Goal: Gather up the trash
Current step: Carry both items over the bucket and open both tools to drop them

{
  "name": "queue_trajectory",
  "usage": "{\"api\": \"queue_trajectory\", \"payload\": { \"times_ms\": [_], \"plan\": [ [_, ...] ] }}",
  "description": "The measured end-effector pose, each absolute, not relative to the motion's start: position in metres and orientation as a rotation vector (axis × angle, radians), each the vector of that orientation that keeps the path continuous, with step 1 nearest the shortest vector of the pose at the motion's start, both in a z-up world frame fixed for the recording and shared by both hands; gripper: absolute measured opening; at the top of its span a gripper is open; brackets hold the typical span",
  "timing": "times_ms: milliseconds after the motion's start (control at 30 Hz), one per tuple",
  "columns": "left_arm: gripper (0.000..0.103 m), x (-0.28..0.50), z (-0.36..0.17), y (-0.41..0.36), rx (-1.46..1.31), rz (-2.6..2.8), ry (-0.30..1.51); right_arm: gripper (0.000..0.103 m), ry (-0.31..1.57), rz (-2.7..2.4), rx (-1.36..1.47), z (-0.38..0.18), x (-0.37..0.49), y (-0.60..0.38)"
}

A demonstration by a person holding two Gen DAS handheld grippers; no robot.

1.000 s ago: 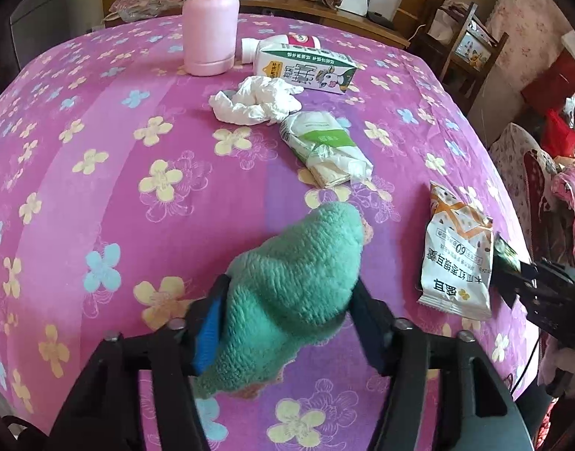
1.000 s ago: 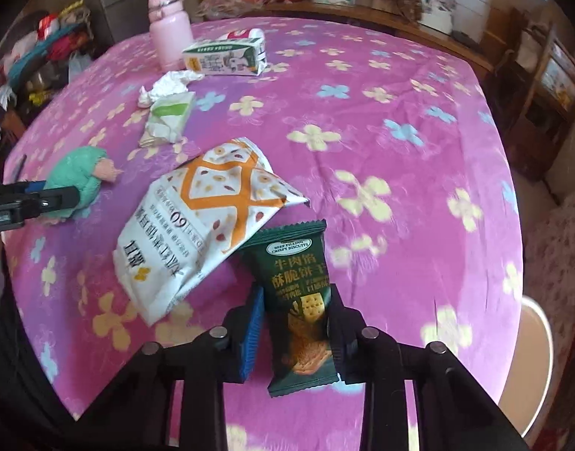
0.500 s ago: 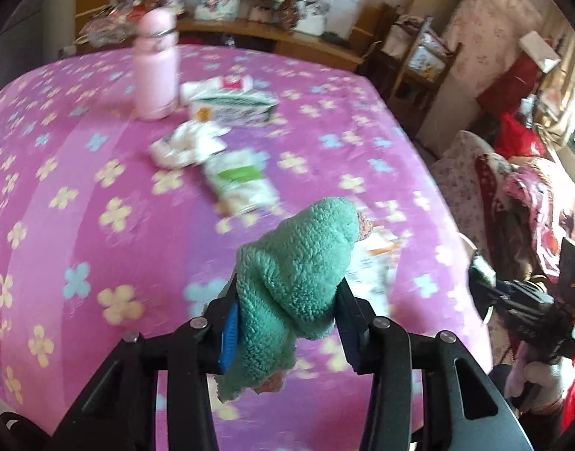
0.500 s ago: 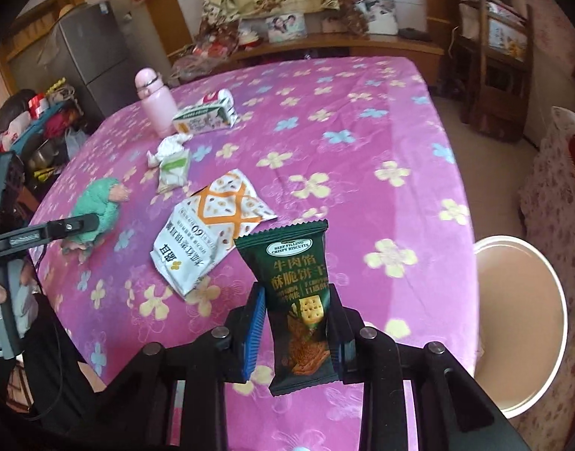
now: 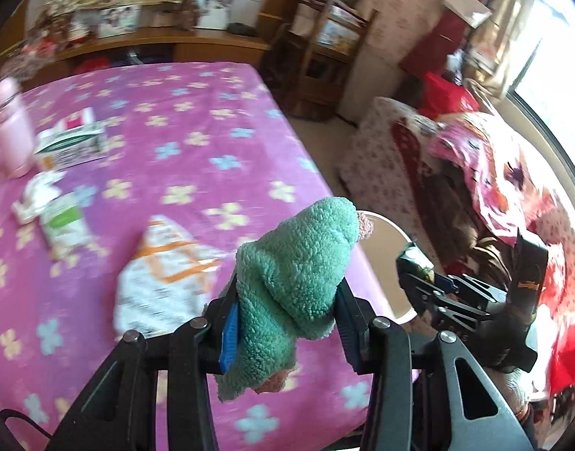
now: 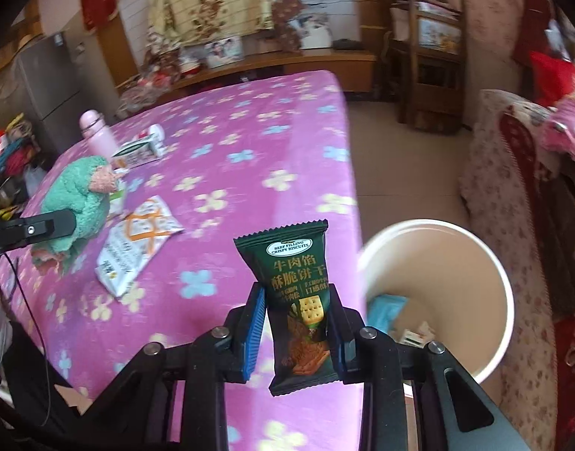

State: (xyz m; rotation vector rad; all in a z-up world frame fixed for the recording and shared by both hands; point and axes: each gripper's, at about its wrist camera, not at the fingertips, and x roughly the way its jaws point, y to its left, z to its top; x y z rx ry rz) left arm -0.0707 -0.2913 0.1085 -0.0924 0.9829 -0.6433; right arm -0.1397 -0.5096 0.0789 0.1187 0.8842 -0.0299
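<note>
My left gripper [image 5: 287, 323] is shut on a green fuzzy cloth [image 5: 298, 263] and holds it in the air above the table's right edge; the cloth also shows in the right wrist view [image 6: 80, 199]. My right gripper [image 6: 296, 323] is shut on a dark green biscuit packet [image 6: 295, 293], held up beside the table edge, left of the bin. A white round bin [image 6: 505, 285] stands on the floor at the right with some trash inside; its rim shows behind the cloth [image 5: 392, 233]. A white and orange snack bag [image 5: 159, 274] lies on the table [image 5: 197, 112].
On the pink flowered table lie a crumpled tissue [image 5: 37, 193], a green and white wrapper [image 5: 63, 225], a milk carton [image 5: 71, 144] and a pink bottle [image 5: 12, 127]. A sofa with cloths [image 6: 513, 173] stands right of the bin. Wooden shelves [image 6: 430, 60] stand behind.
Both grippers have lifted and swung right, off the table towards the bin, each keeping its load. The bin now shows beside the right gripper.
</note>
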Motion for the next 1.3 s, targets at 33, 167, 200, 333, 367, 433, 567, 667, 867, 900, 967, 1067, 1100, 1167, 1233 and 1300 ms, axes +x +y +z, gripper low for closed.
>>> {"api": "queue_trajectory", "payload": {
  "times_ms": [33, 167, 200, 333, 367, 433, 567, 667, 867, 900, 967, 1067, 1100, 1167, 1233, 1300],
  "plan": [
    [0.046, -0.072, 0.109, -0.302, -0.086, -0.659, 0.985, 0.032, 0.881, -0.045, 0.126, 0.079, -0.143, -0.517],
    [0.046, -0.076, 0.106, -0.346, -0.07, -0.714, 1.008, 0.032, 0.877, -0.101, 0.157, 0.077, -0.152, -0.547],
    [0.046, -0.077, 0.105, -0.356, -0.066, -0.725, 1.017, 0.032, 0.876, -0.116, 0.163, 0.076, -0.155, -0.554],
    [0.046, -0.078, 0.102, -0.386, -0.049, -0.752, 1.034, 0.032, 0.876, -0.157, 0.199, 0.073, -0.162, -0.582],
    [0.046, -0.079, 0.101, -0.394, -0.041, -0.76, 1.036, 0.032, 0.876, -0.165, 0.207, 0.072, -0.163, -0.588],
    [0.046, -0.08, 0.1, -0.406, -0.035, -0.777, 1.043, 0.032, 0.876, -0.183, 0.222, 0.07, -0.165, -0.599],
    [0.046, -0.078, 0.093, -0.43, -0.03, -0.801, 1.057, 0.032, 0.883, -0.216, 0.246, 0.061, -0.164, -0.615],
    [0.046, -0.074, 0.082, -0.445, -0.042, -0.815, 1.086, 0.032, 0.898, -0.242, 0.26, 0.052, -0.164, -0.626],
    [0.046, -0.069, 0.066, -0.466, -0.039, -0.821, 1.118, 0.032, 0.914, -0.275, 0.312, 0.034, -0.162, -0.645],
    [0.046, -0.068, 0.063, -0.469, -0.042, -0.821, 1.124, 0.032, 0.915, -0.279, 0.316, 0.032, -0.162, -0.647],
    [0.046, -0.065, 0.06, -0.472, -0.049, -0.822, 1.131, 0.032, 0.921, -0.289, 0.309, 0.028, -0.16, -0.649],
    [0.046, -0.062, 0.057, -0.477, -0.06, -0.829, 1.136, 0.032, 0.931, -0.294, 0.312, 0.022, -0.159, -0.652],
    [0.046, -0.061, 0.056, -0.479, -0.06, -0.831, 1.138, 0.032, 0.934, -0.296, 0.314, 0.02, -0.158, -0.652],
    [0.047, -0.061, 0.054, -0.482, -0.066, -0.842, 1.14, 0.034, 0.937, -0.303, 0.325, 0.016, -0.158, -0.655],
    [0.047, -0.061, 0.052, -0.484, -0.074, -0.853, 1.143, 0.035, 0.939, -0.312, 0.335, 0.014, -0.158, -0.659],
    [0.048, -0.061, 0.051, -0.486, -0.077, -0.867, 1.147, 0.035, 0.939, -0.316, 0.345, 0.011, -0.158, -0.661]
  ]
}}
